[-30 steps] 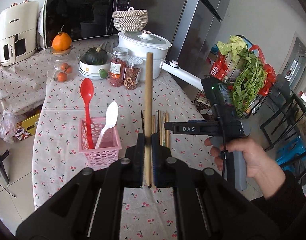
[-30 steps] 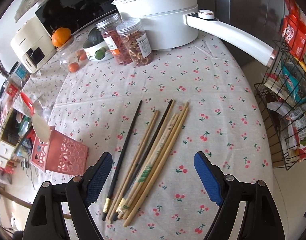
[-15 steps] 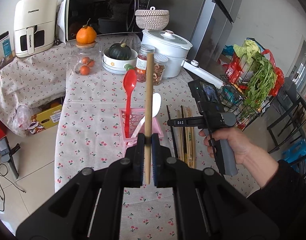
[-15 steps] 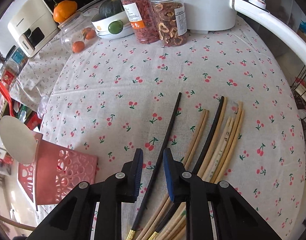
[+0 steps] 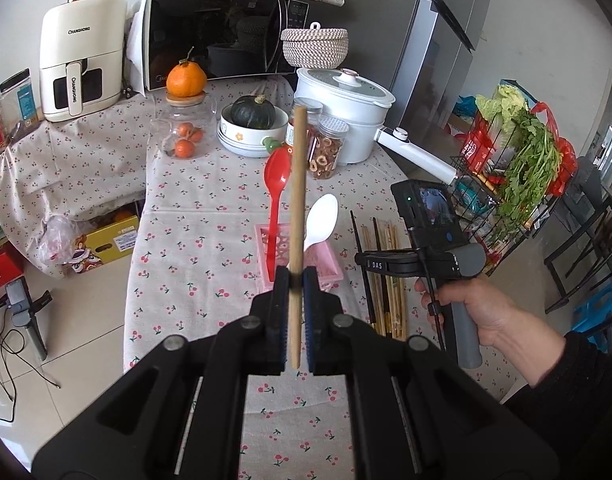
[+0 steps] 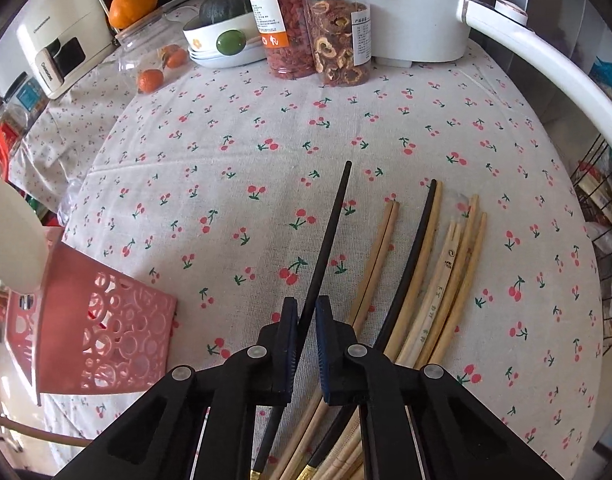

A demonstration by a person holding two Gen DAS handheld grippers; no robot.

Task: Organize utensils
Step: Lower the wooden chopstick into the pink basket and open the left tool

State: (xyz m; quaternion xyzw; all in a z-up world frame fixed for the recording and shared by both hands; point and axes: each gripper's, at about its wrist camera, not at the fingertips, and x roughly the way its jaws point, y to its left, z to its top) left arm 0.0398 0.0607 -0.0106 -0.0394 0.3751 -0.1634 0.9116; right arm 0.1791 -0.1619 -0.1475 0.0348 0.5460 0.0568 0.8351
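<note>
My left gripper (image 5: 296, 278) is shut on a light wooden chopstick (image 5: 298, 184) and holds it upright above the pink basket (image 5: 332, 266). A red spoon (image 5: 277, 172) and a white spoon (image 5: 322, 220) stand in that basket. My right gripper (image 6: 306, 310) points down at the cherry-print tablecloth, its jaws closing on a black chopstick (image 6: 330, 232) that runs between the pads. To its right lie a second black chopstick (image 6: 420, 240) and several wooden chopsticks (image 6: 454, 272). The pink basket (image 6: 118, 336) stands to the left of the right gripper.
At the table's back stand two jars (image 6: 318, 28), a white pot (image 5: 346, 120) with a long handle (image 6: 546, 64), a bowl with a squash (image 5: 254, 128) and a glass jar of oranges (image 5: 184, 136). A wire rack with greens (image 5: 518, 168) is at the right.
The right gripper came down over the leftmost black chopstick and its jaws went from wide open to shut around it. The left gripper shifted across the table, still gripping the wooden chopstick.
</note>
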